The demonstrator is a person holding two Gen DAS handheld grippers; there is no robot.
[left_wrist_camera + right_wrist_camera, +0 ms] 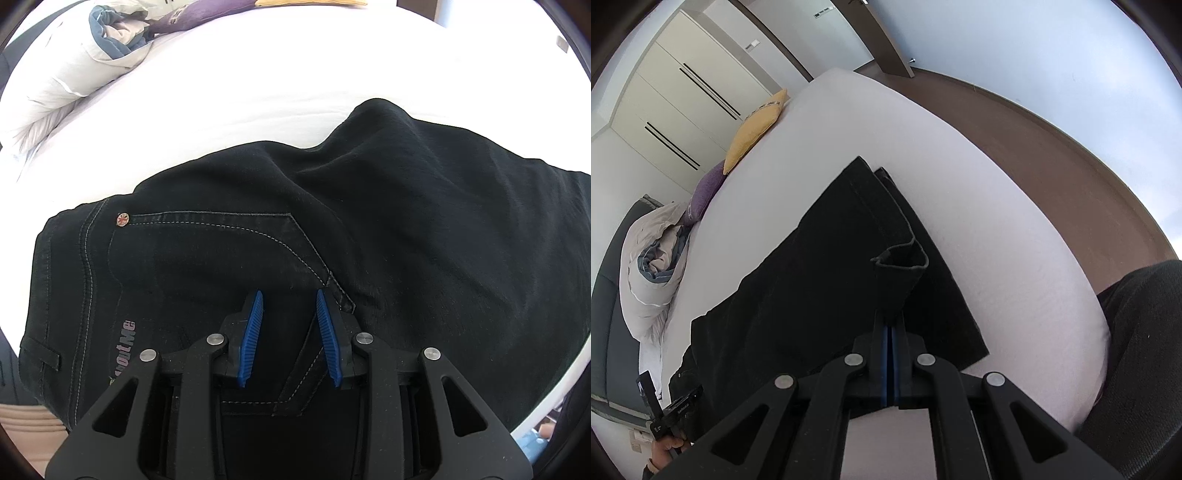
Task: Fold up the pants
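Black pants (820, 280) lie lengthwise along the bed (1015, 258) near its edge, right hand-held gripper (891, 325) clamped on a lifted leg hem, left hand-held gripper (290, 332) part-open, empty over the waist pocket.

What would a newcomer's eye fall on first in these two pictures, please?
The black pants spread across the white bed dominate both views. In the right wrist view, the right gripper is shut on a pant-leg hem, lifting it off the rest. The left gripper, its blue fingers apart, hovers over the back pocket near the waistband; yellow and purple cushions lie at the bed's far end.
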